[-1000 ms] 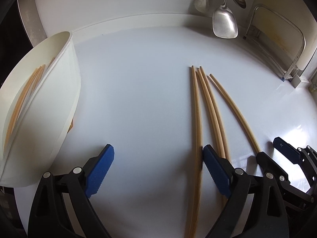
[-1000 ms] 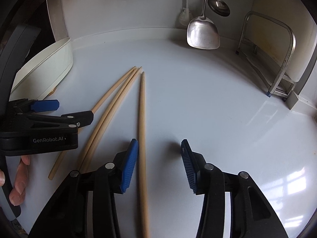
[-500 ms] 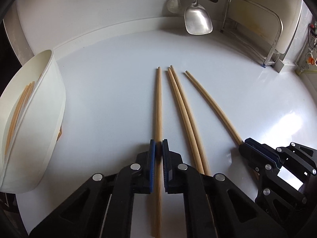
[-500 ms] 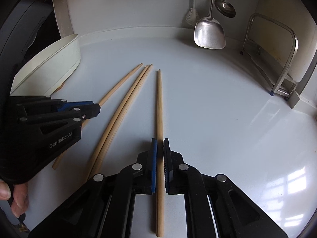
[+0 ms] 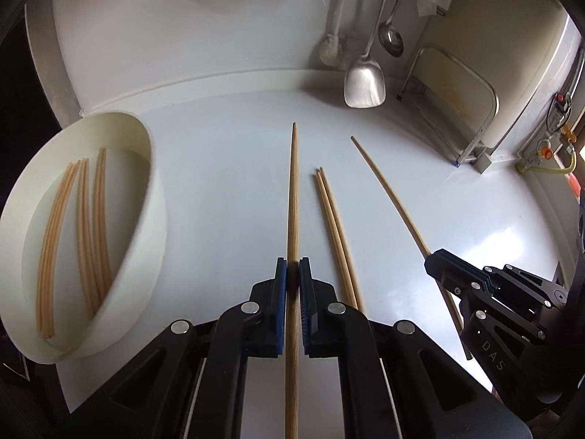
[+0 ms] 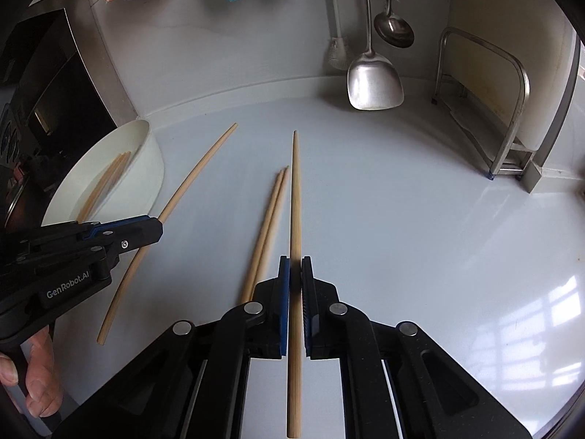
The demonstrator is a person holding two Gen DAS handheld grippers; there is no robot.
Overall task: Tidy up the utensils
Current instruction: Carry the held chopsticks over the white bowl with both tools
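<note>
My left gripper [image 5: 292, 274] is shut on a long wooden chopstick [image 5: 293, 197] and holds it above the white counter. My right gripper [image 6: 295, 274] is shut on another chopstick [image 6: 295, 197], also lifted. Each gripper shows in the other's view: the right one [image 5: 444, 261] holding its chopstick [image 5: 387, 190], the left one [image 6: 146, 228] holding its chopstick [image 6: 190, 179]. A pair of chopsticks [image 5: 334, 226] lies on the counter between them, also in the right wrist view [image 6: 268, 216]. A white oval bowl [image 5: 153, 183] to the left holds several chopsticks [image 5: 87, 219].
A steel spatula [image 6: 374, 80], a ladle [image 6: 395, 31] and a brush hang on the back wall. A metal rack [image 6: 508, 109] stands at the back right corner. A dark appliance [image 6: 44, 84] stands left of the bowl [image 6: 150, 157].
Both grippers closed on a chopstick each, then lifted them off the counter and pulled back. Two chopsticks stay lying on the counter. The bowl's inside has come into view.
</note>
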